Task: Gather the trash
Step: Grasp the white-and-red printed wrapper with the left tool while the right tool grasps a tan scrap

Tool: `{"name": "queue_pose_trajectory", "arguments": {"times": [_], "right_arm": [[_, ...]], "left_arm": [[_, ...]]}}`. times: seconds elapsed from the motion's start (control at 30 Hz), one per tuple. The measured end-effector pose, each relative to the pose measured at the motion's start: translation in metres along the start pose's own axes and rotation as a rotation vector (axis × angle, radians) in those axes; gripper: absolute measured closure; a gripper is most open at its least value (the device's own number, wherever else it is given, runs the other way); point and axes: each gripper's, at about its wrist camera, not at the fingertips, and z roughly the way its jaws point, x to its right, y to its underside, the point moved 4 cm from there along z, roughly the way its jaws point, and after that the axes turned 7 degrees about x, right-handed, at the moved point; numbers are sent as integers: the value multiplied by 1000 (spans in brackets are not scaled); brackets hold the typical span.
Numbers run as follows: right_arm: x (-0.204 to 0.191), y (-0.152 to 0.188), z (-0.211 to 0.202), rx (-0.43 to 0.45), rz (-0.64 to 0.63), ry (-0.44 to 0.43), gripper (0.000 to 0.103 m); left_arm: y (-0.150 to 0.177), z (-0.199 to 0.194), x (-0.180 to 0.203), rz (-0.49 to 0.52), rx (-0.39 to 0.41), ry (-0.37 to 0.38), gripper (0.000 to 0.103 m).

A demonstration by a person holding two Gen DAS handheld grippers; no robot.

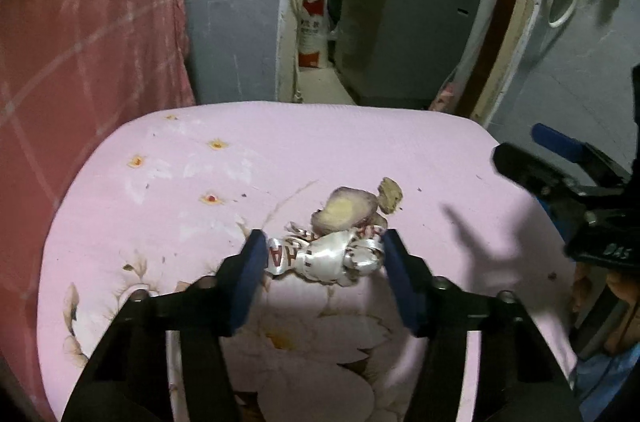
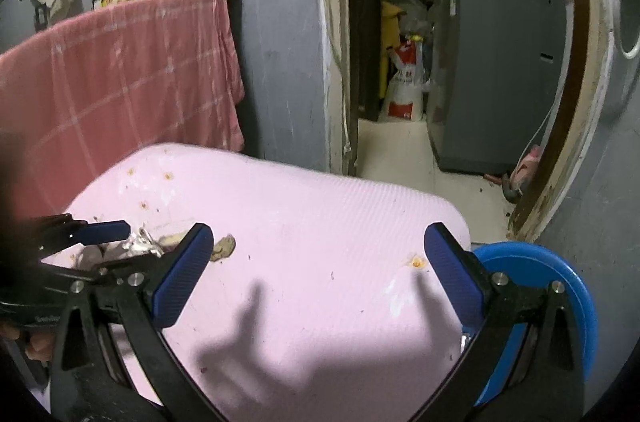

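A crumpled white wrapper with red letters [image 1: 326,256] lies on the pink floral table cover [image 1: 192,182]. My left gripper [image 1: 325,254] has both blue pads against the wrapper's ends. Behind it lie a purple-skinned sweet potato piece [image 1: 344,212] and a brown scrap [image 1: 391,195]. In the right wrist view my right gripper [image 2: 318,262] is wide open and empty above the pink cover [image 2: 320,222]. The left gripper [image 2: 120,246], the wrapper [image 2: 140,244] and the brown scrap [image 2: 224,247] show at its left.
A blue bin [image 2: 560,302] stands by the table's right edge. A pink checked cloth [image 1: 80,42] hangs behind the table on the left. A doorway with a grey appliance [image 1: 408,18] and a sack [image 1: 314,30] lies beyond. Orange stains [image 1: 210,199] dot the cover.
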Motion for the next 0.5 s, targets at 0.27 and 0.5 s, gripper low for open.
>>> {"name": "queue_pose_trajectory", "arguments": {"times": [0.27,0.5], "right_arm": [[-22,6,15,-89,-92,-55,16],[-35,17,35,-206,-109,-165,36]], "left_arm": [[1,-5,-4,26,-3,12,71],[7,-9,-13,-12,-6,26,79]]}}
